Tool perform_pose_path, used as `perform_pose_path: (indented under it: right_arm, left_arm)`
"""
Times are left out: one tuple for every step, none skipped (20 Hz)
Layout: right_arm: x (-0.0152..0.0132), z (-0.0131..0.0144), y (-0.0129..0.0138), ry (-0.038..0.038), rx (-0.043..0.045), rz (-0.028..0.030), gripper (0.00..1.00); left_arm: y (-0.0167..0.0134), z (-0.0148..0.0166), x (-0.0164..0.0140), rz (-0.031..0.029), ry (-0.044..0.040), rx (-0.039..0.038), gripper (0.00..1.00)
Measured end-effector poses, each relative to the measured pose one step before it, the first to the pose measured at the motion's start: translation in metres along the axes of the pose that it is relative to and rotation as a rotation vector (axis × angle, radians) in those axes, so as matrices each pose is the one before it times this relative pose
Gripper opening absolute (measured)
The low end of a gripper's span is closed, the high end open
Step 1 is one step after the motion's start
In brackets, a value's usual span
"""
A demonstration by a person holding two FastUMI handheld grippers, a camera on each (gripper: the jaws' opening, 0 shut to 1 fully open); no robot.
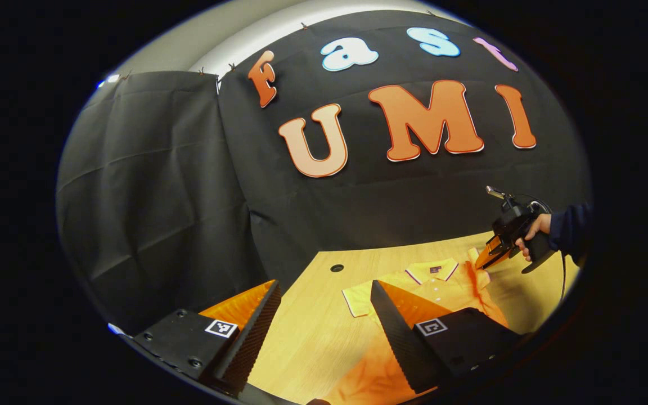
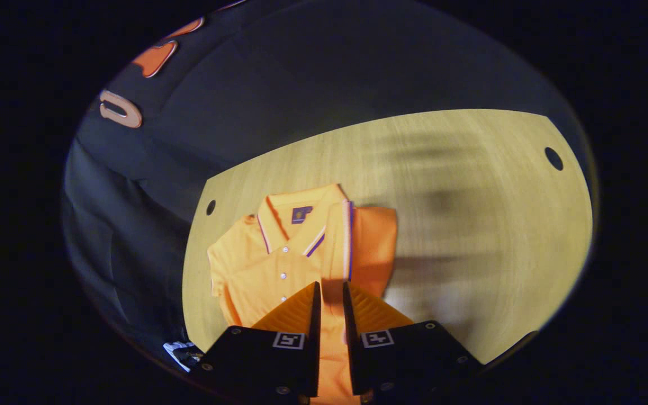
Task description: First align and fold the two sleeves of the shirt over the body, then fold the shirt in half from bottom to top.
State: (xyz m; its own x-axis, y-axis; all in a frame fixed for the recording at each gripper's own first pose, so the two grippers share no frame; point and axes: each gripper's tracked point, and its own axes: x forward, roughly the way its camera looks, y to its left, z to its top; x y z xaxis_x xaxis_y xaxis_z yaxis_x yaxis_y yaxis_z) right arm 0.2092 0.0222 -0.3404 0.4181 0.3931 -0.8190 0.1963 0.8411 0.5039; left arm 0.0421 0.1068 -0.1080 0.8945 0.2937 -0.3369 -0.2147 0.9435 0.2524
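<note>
Right claw (image 2: pixel 331 295) had its fingers drawn close, a narrow gap between them, and a strip of the shirt's (image 2: pixel 279 253) cloth ran through that gap; whether both fingers pressed on it could not be told. In the left gripper view the same claw (image 1: pixel 484 260) hung over the shirt's (image 1: pixel 431 287) far shoulder, tips down at the sleeve (image 1: pixel 478 275), gripped by a hand (image 1: pixel 532 233) coming out of a dark sleeve. Left claw (image 1: pixel 324 306) stood wide apart, empty, raised near the shirt's bottom end, with one finger (image 1: pixel 400 332) above the cloth.

That shirt lay flat on the table (image 2: pixel 470 236), collar (image 2: pixel 296 222) away from the person, buttons up. One sleeve (image 2: pixel 372 247) was folded in over the body, its striped cuff edge running beside the collar. The other sleeve (image 2: pixel 228 253) lay spread out flat to the side. The lower body of the shirt ran down under both claws.

The table was pale wood with a round hole (image 2: pixel 553 158) near each far corner. Black cloth (image 1: pixel 178 185) hung behind it as the wall.
</note>
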Motion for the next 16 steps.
perform_pose_path:
  right_arm:
    - [0.0012,-0.0027,0.00637,0.00062,-0.01966,0.01733,0.27]
    - [-0.00034,-0.00012,0.00086,-0.00657,-0.02335,-0.005,0.36]
    - [-0.00081,-0.00027,-0.00009,-0.00967,-0.02074,-0.01002,0.4]
    - [-0.00327,0.00138,0.00166,-0.01339,-0.02019,-0.00686,0.47]
    - [-0.00464,0.00061,0.00118,-0.01428,-0.01538,-0.00819,0.53]
    - [-0.00483,0.00293,0.00108,-0.01978,-0.00521,-0.00741,0.62]
    - [-0.00777,0.003,0.00239,-0.02482,0.00306,-0.00763,0.65]
    - [-0.00745,0.00373,0.0026,-0.03148,0.00489,-0.00315,0.72]
    - [-0.00954,0.00335,0.0036,-0.03298,0.00562,-0.00319,0.75]
    - [-0.01041,0.00196,0.00262,-0.02951,0.00027,-0.00377,0.81]
    - [-0.01121,0.00049,0.0024,-0.02779,0.00052,-0.01004,0.83]
    - [-0.01031,0.00099,0.00151,-0.02781,-0.00093,-0.01273,0.88]
    - [-0.00895,0.00018,-0.00004,-0.02467,0.00266,-0.02272,0.9]
    - [-0.00972,-0.00181,-0.00108,-0.01892,0.00659,-0.02431,0.91]
    - [-0.00894,-0.0022,-0.00123,-0.02067,0.01409,-0.02833,0.92]
    - [-0.00758,-0.00214,0.00068,-0.02288,0.01957,-0.02619,0.93]
  left_arm:
    - [0.00157,-0.00046,0.0,0.00089,-0.00076,0.0012,0.99]
    - [0.00014,-0.00145,0.00155,-0.00617,0.0066,-0.00666,1.0]
    - [0.001,-0.00461,0.00356,-0.0074,0.00782,-0.01087,1.0]
    - [0.0002,-0.00248,0.00423,-0.01352,0.00805,-0.01212,1.0]
    - [0.0,-0.00623,0.00717,-0.01318,0.0129,-0.01095,1.0]
    - [0.00089,-0.00485,0.01003,-0.01794,0.01634,-0.01278,0.99]
    - [0.00327,-0.00455,0.01332,-0.01561,0.01589,-0.0157,0.99]
    - [0.00418,-0.00144,0.01444,-0.01294,0.01249,-0.01719,0.99]
    - [0.00235,-0.00076,0.01723,-0.02881,0.00994,-0.02168,0.99]
    - [-0.00024,-0.00326,0.01805,-0.03996,0.01879,-0.02096,0.99]
    - [0.00083,-0.00631,0.01781,-0.0337,0.02585,-0.01203,0.99]
    - [0.00214,-0.00606,0.01545,-0.02654,0.03111,-0.00159,0.99]
    - [0.00338,-0.00546,0.01741,-0.03208,0.02856,0.00608,0.99]
    - [0.00176,-0.00453,0.01498,-0.037,0.03395,0.0133,0.99]
    - [0.00484,-0.00178,0.01502,-0.02878,0.01492,0.00555,0.99]
    - [0.00291,-0.00135,0.01795,-0.02653,0.01722,0.00302,0.99]
